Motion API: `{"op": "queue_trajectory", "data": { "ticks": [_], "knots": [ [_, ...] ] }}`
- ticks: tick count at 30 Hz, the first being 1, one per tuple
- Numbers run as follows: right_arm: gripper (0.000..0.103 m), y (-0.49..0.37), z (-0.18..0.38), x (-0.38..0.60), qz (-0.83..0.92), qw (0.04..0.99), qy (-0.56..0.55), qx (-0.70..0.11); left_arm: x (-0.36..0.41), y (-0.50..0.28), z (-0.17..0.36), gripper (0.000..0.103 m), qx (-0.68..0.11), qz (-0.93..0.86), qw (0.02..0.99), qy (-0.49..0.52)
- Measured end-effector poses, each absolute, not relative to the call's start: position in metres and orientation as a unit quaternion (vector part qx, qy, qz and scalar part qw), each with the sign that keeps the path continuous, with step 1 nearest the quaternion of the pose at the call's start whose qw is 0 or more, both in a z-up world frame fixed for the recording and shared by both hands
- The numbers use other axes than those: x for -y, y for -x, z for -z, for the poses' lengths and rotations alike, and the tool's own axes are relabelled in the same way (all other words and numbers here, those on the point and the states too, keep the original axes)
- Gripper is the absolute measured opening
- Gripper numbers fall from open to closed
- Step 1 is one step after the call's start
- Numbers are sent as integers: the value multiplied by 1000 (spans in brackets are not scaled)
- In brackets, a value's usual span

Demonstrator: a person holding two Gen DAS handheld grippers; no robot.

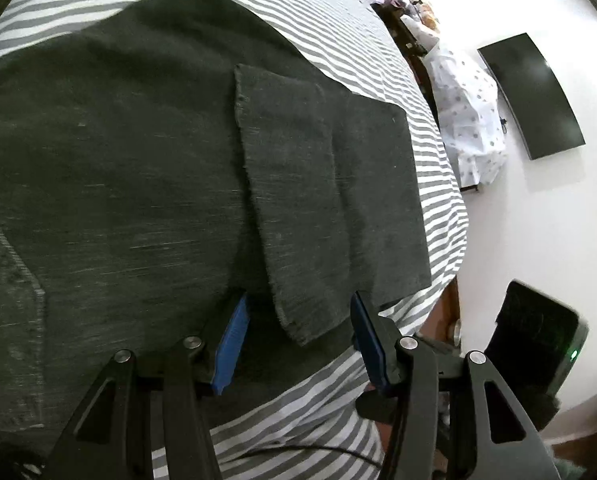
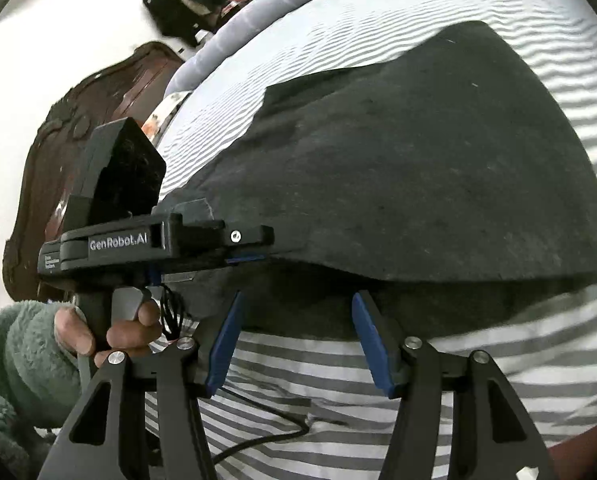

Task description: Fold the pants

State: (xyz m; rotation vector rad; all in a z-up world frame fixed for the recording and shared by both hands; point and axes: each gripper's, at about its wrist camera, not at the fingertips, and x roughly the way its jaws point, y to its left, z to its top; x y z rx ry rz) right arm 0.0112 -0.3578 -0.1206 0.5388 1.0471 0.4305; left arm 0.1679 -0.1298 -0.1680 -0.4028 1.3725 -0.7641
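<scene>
The pants [image 1: 138,140] lie flat on the striped bed [image 1: 338,32], already doubled: a leg end with a frayed hem [image 1: 330,208] is laid over the wider part. This looks like the pause between folds. The left gripper [image 1: 294,340] stands half open astride the hem corner, apparently not pinching it. The right gripper [image 2: 298,340] is also half open and empty, just short of the pants' near edge [image 2: 418,276]. Next, both should close on that near edge and carry it across. The cloth is dark, coarse denim-like weave, limp yet thick.
</scene>
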Motion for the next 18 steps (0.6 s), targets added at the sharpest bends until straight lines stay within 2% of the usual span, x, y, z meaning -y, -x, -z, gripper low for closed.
{"op": "queue_trajectory", "data": {
  "ticks": [2, 5, 6, 8, 18],
  "knots": [
    [55, -9, 124, 363, -195, 810, -263, -487, 138, -170, 167, 50, -616, 349, 680, 190],
    [55, -7, 130, 370, -189, 809, -277, -483, 151, -171, 163, 21, -614, 359, 677, 188],
    [55, -6, 130, 371, -187, 809, -282, -481, 153, -171, 162, 14, -614, 359, 678, 186],
    [57, -3, 133, 376, -180, 809, -295, -476, 154, -172, 158, 6, -608, 357, 683, 192],
    [62, 2, 145, 431, -107, 810, -390, -425, 149, -168, 138, 5, -589, 355, 698, 201]
  ]
}}
